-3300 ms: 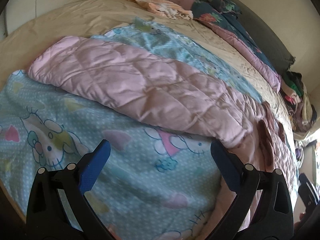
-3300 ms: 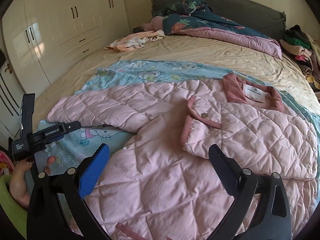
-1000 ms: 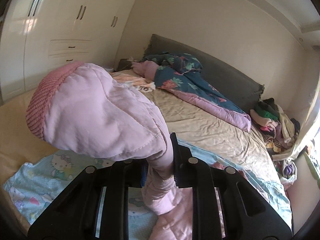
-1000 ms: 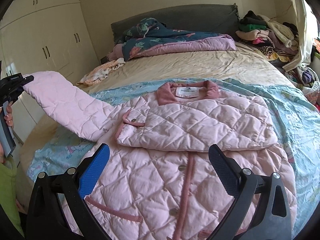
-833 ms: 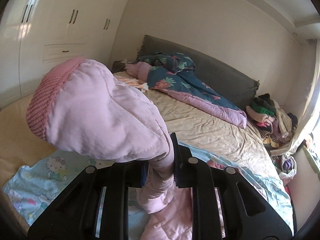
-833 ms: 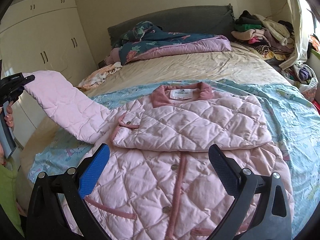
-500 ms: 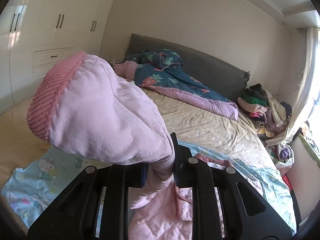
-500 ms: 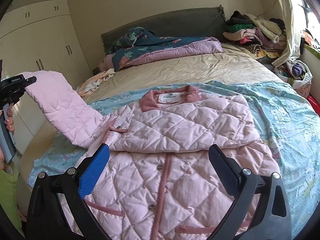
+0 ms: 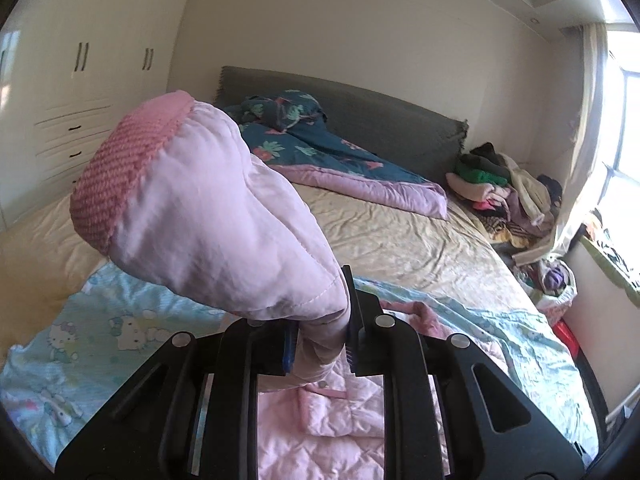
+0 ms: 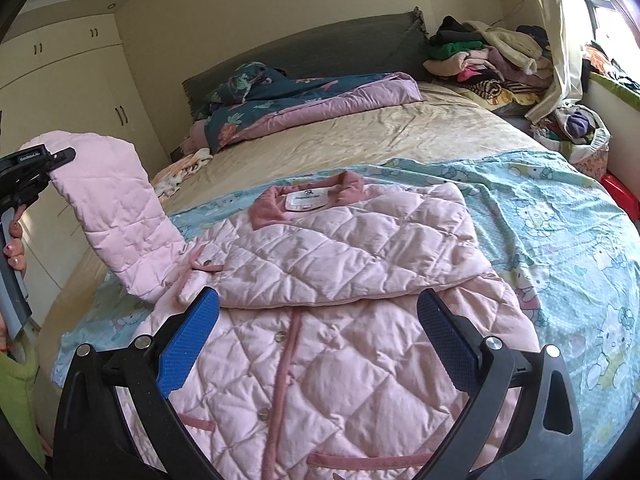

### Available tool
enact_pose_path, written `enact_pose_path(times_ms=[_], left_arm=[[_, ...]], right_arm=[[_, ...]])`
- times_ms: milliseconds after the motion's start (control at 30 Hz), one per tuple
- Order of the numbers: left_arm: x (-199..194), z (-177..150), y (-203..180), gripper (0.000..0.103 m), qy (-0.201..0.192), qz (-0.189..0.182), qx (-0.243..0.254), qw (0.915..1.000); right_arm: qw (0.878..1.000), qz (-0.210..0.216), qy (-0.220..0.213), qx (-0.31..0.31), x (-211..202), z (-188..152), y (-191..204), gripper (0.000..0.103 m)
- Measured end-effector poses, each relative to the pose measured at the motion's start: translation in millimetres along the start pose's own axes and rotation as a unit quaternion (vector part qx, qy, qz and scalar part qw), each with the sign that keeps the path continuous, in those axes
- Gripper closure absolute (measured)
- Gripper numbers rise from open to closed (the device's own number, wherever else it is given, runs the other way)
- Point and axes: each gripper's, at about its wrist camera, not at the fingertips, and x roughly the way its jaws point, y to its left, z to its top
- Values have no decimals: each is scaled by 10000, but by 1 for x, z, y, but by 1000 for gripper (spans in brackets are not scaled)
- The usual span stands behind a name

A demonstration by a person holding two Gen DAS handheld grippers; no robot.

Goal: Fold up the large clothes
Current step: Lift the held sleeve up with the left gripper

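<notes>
On the bed (image 10: 400,136), a pink jacket (image 10: 340,264) lies flat; the left gripper (image 9: 318,344) pinches its raised sleeve (image 9: 208,216), best laid smoothly across the chest, the right gripper (image 10: 318,344) open, empty.

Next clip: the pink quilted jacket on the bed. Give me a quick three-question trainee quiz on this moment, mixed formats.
1. True or false: the right gripper is clamped on the jacket.
2. What does the left gripper hold? A) collar B) sleeve C) blue sheet
3. Fill in: the other sleeve lies folded across the jacket's ____.

Key: 1 false, open above it; 2 B; 3 chest.
</notes>
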Motion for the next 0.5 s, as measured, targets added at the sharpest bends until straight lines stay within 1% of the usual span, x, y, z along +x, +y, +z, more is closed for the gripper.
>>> enact_pose_path(times_ms=[233,500], left_arm=[[15,-13,-31,93,170,-214,234,9994],[36,-34,-69,93,404,-418,592,9966]], right_arm=[[9999,-73,-29,113,2,-2,-18,4],[9992,-128,-16,376,6,-6,-44,4]])
